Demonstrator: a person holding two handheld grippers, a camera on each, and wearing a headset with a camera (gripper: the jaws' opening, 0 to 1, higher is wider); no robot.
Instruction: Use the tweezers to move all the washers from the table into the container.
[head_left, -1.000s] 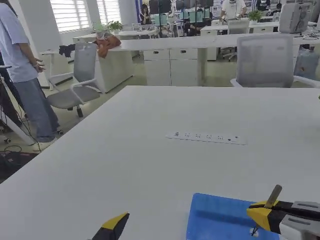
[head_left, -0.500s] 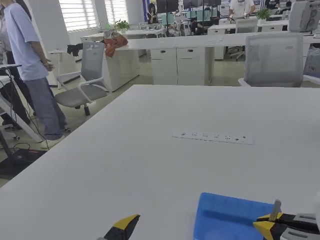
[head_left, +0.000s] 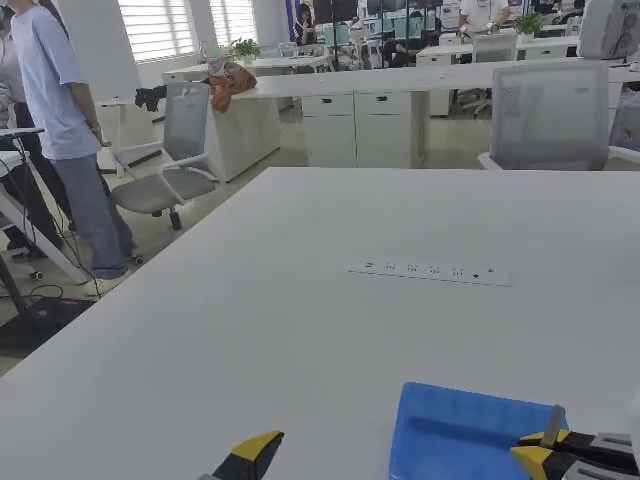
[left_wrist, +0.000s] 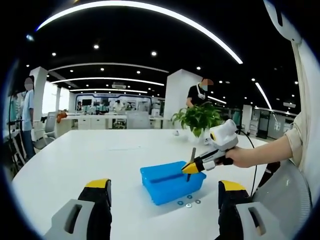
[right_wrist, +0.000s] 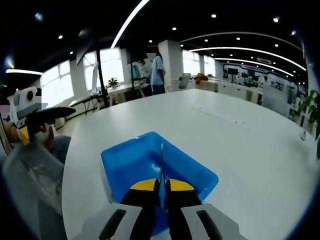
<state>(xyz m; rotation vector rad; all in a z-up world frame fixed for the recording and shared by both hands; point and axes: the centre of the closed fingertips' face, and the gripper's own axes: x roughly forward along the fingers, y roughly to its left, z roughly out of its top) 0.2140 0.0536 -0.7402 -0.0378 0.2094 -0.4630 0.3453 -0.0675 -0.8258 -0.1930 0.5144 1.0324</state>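
Ahead of my left gripper (left_wrist: 164, 186), the container (left_wrist: 172, 181) sits on the table (left_wrist: 75, 155), with the washers (left_wrist: 188, 202) between them. My right gripper (right_wrist: 162, 187) clamps the tweezers (right_wrist: 161, 160) over the container. A power strip (head_left: 428, 272) lies well beyond.

There is one blue container (left_wrist: 170, 182), one pair of tweezers (left_wrist: 192, 157), one power strip (head_left: 428, 272) and two grippers, the left gripper (left_wrist: 164, 186) and the right gripper (right_wrist: 162, 187). About three washers (left_wrist: 188, 204) lie on the table, too small to count surely.
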